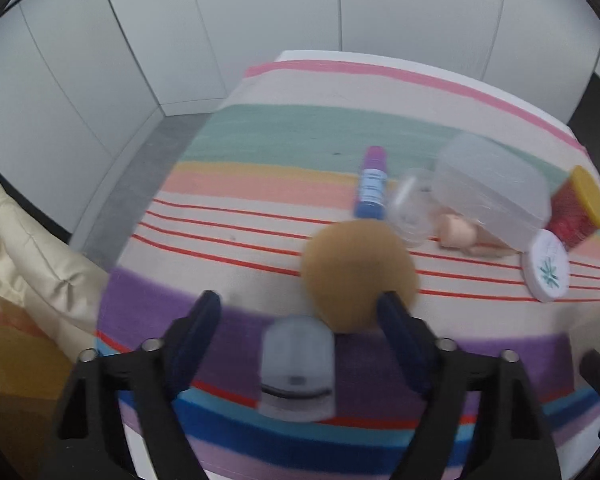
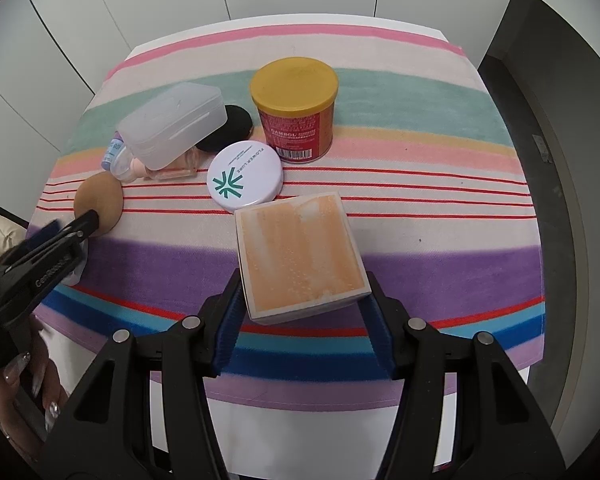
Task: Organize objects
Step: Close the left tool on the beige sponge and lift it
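Near the cloth's front edge, right gripper [image 2: 302, 304] grasping orange box [image 2: 300, 256]; left gripper [image 1: 300, 312] released.

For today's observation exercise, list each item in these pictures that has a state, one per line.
Left hand-held gripper: open, empty, above the tan puff.
Right hand-held gripper: shut on orange box.
Red can: upright, yellow lid on.
White compact: closed.
Clear plastic case: tilted, leaning on other items.

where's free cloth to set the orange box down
Open: the cloth right of the red can and white round tin, and the purple band beside the orange box. Crowded: the left, around the clear case and tan puff.
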Available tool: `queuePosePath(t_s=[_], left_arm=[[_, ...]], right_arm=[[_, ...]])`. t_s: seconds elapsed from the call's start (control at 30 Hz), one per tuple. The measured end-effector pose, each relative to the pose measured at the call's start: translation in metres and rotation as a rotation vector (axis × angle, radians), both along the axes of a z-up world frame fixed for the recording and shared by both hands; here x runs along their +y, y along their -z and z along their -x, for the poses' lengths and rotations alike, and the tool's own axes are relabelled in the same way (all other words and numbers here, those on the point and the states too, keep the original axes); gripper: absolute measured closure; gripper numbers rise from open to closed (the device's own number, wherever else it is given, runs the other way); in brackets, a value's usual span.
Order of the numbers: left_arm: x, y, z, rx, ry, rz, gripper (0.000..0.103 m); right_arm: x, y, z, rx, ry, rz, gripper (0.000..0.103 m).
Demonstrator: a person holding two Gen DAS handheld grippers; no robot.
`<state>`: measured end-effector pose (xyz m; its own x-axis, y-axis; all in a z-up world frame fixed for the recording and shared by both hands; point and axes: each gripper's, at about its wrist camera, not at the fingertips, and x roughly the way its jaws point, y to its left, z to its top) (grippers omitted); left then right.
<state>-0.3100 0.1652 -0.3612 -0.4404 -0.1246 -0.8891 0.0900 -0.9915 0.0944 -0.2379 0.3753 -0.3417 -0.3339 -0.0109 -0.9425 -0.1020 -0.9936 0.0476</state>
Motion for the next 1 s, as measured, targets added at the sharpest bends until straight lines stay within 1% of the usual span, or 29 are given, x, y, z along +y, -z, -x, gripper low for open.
queuePosePath(t_s=[0.07, 0.13, 0.23, 0.4, 0.47, 0.6, 0.63, 0.7, 0.73, 0.77, 0.8, 0.9, 0.97, 1.0], left_arm=[[-0.005, 0.003, 0.004, 0.001, -0.003, -0.049, 0.020], [-0.007, 0.006, 0.007, -0.003, -0.006, -0.056, 0.020], [-0.005, 0.006, 0.011, 0.011, 0.001, -0.062, 0.020], [0.002, 0.000, 0.014, 0.051, 0.047, -0.128, 0.019], [0.007, 0.000, 0.014, 0.055, 0.070, -0.143, 0.019], [0.017, 0.005, 0.017, 0.025, 0.113, -0.151, 0.018], [0.020, 0.006, 0.015, 0.014, 0.115, -0.146, 0.016], [0.024, 0.014, 0.019, -0.027, 0.124, -0.131, 0.016], [0.027, 0.016, 0.017, -0.036, 0.129, -0.116, 0.015], [0.031, 0.016, 0.017, -0.028, 0.139, -0.088, 0.016], [0.032, 0.016, 0.017, -0.019, 0.151, -0.096, 0.018], [0.034, 0.011, 0.013, 0.012, 0.167, -0.096, 0.041], [0.034, 0.010, 0.011, 0.017, 0.167, -0.107, 0.045], [0.033, 0.008, 0.010, 0.024, 0.167, -0.115, 0.050]], right_arm=[[-0.002, 0.001, -0.001, -0.005, -0.003, 0.002, 0.045], [-0.004, 0.002, -0.001, -0.007, -0.008, 0.003, 0.045], [-0.007, 0.005, -0.001, -0.011, -0.013, 0.003, 0.045], [-0.010, 0.008, -0.001, -0.015, -0.016, 0.011, 0.045], [-0.010, 0.008, 0.000, -0.016, -0.018, 0.011, 0.045], [-0.009, 0.009, 0.001, -0.017, -0.013, 0.010, 0.045], [-0.008, 0.009, 0.002, -0.019, -0.012, 0.010, 0.045], [-0.007, 0.011, 0.002, -0.020, -0.008, 0.011, 0.045], [-0.006, 0.011, 0.002, -0.021, -0.007, 0.011, 0.045], [-0.006, 0.012, 0.002, -0.023, -0.006, 0.012, 0.045], [-0.006, 0.012, 0.002, -0.025, -0.005, 0.013, 0.045], [-0.005, 0.013, 0.002, -0.027, -0.007, 0.011, 0.045], [-0.005, 0.013, 0.002, -0.026, -0.006, 0.012, 0.045], [-0.005, 0.013, 0.002, -0.025, -0.006, 0.010, 0.045]])
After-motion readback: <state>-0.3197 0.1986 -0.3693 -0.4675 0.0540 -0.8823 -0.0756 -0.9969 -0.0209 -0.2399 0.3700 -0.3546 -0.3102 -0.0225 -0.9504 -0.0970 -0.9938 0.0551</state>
